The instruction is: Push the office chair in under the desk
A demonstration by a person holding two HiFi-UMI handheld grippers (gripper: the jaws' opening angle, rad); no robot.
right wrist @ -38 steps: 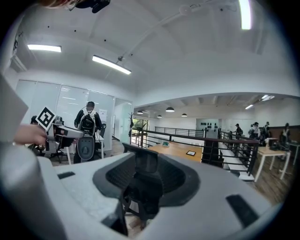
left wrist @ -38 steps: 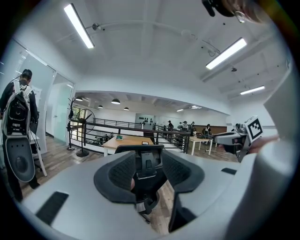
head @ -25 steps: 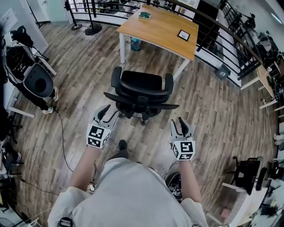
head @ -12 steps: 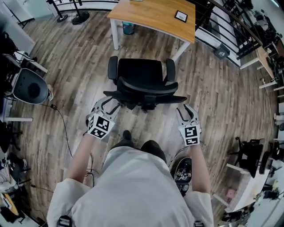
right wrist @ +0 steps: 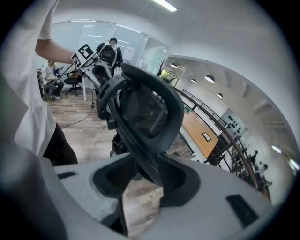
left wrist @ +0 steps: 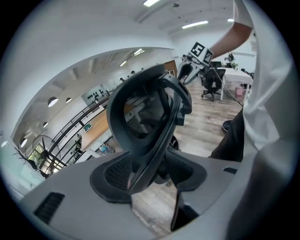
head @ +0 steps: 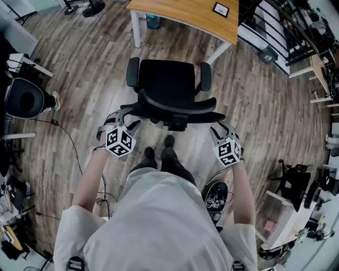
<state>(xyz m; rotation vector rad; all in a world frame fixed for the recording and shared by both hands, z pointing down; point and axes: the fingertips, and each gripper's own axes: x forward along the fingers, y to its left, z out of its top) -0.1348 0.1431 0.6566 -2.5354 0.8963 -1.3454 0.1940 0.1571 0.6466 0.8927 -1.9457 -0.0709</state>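
Observation:
The black office chair (head: 169, 92) stands on the wood floor with its seat facing the wooden desk (head: 185, 16), a short way out from it. My left gripper (head: 124, 114) is at the left end of the backrest's top rim and my right gripper (head: 218, 127) is at the right end. In the left gripper view the backrest rim (left wrist: 140, 117) runs between the jaws of the left gripper (left wrist: 152, 176), which are opening, with a gap beside the rim. In the right gripper view the rim (right wrist: 145, 112) lies between the open jaws of the right gripper (right wrist: 145, 180).
A blue bin (head: 153, 21) sits under the desk and a small black frame (head: 220, 8) lies on top. A round dark machine (head: 24, 98) and a cable (head: 69, 143) lie at the left. Railing (head: 275, 26) is beyond the desk, another chair (head: 296, 180) at the right.
I have stepped up to the chair. Both grippers moved forward from behind it to the backrest's top rim, which now lies between their jaws. The desk appears nearer.

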